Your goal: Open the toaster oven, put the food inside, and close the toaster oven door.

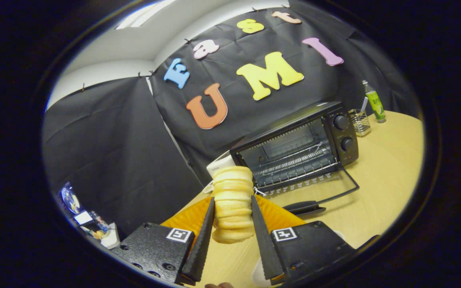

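**Gripper view: food in the jaws, oven open and waiting**

The gripper (233, 218) is clamped on the food (233, 204), a pale ridged roll standing upright between the fingers, one finger pressing each side. It seems to be lifted just above an orange plate (190, 218) on the near table (386, 188). Beyond and to the right stands the oven (294, 148), its door (318, 188) folded down flat toward us and the wire rack (294, 164) bare. Farther right are a mesh holder (359, 122) and a green bottle (375, 105).

Opening looks done; carrying the food in is the step in hand. The next move calls for travel forward and right, over the lowered door, keeping the roll level to clear the oven's top edge before setting it on the rack.
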{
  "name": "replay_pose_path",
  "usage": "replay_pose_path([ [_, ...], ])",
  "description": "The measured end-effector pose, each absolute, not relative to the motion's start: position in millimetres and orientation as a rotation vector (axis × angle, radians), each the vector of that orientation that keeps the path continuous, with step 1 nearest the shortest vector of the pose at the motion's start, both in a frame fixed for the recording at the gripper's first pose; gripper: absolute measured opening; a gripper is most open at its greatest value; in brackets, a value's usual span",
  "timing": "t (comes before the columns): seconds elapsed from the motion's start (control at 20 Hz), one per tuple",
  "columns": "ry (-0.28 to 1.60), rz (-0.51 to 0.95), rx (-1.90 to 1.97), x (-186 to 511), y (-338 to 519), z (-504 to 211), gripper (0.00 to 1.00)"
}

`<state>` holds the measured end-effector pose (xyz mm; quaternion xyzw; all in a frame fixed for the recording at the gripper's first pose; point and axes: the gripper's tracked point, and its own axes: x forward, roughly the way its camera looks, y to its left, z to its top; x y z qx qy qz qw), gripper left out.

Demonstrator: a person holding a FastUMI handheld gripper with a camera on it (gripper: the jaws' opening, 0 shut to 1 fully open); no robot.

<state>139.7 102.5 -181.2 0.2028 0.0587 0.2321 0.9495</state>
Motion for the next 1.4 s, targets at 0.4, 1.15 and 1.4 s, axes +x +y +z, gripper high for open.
replay_pose_path([
  [0.4,0.156,0.376,0.648,233,80,-190,0.6],
  [1.15,0.13,0.222,0.802,377,28,-169,0.64],
  [1.4,0.123,0.21,0.785,391,26,-174,0.64],
])
